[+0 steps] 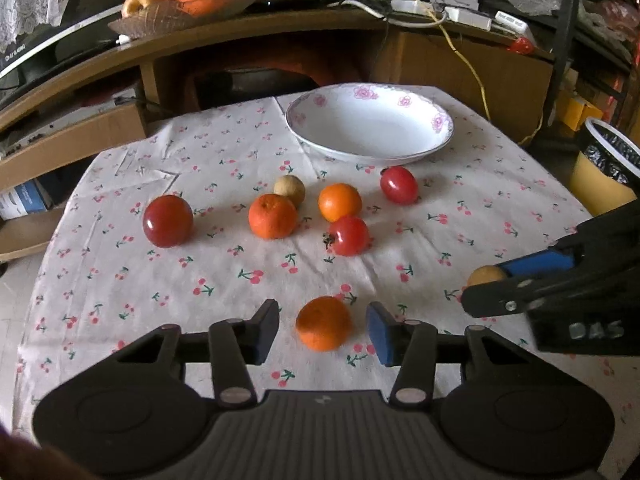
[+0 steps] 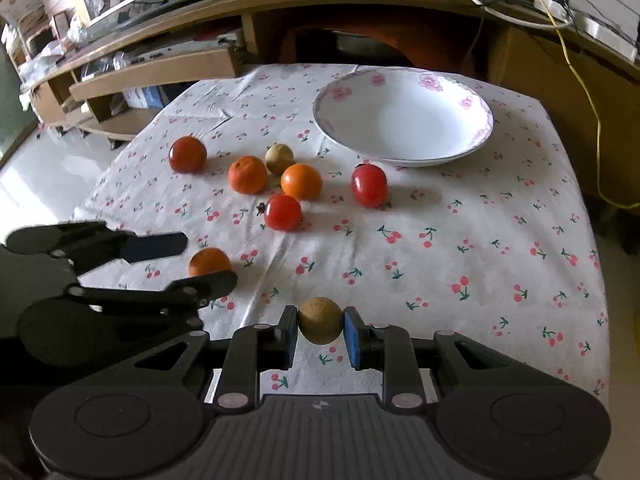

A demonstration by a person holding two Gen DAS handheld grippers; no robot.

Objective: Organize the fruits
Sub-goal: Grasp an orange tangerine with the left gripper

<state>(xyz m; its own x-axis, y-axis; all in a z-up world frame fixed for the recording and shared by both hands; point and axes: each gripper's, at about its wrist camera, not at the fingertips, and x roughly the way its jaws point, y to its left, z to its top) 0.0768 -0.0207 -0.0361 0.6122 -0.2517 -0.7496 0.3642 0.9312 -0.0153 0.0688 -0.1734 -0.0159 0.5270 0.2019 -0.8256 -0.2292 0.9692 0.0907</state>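
Note:
My left gripper (image 1: 323,327) is open with an orange mandarin (image 1: 324,323) between its fingers on the cherry-print cloth; the fingers stand apart from it. My right gripper (image 2: 320,330) is shut on a small tan round fruit (image 2: 320,320), also seen in the left wrist view (image 1: 486,275). An empty white floral plate (image 1: 370,98) stands at the back. In front of it lie three red tomatoes (image 1: 168,221) (image 1: 349,236) (image 1: 399,185), two mandarins (image 1: 273,216) (image 1: 339,202) and another tan fruit (image 1: 289,189).
A wooden desk behind the table carries a glass dish of oranges (image 1: 180,12), cables and power strips (image 1: 440,12). A yellow bin with a black liner (image 1: 604,168) stands at the right. Cardboard boxes (image 1: 72,136) sit at the left.

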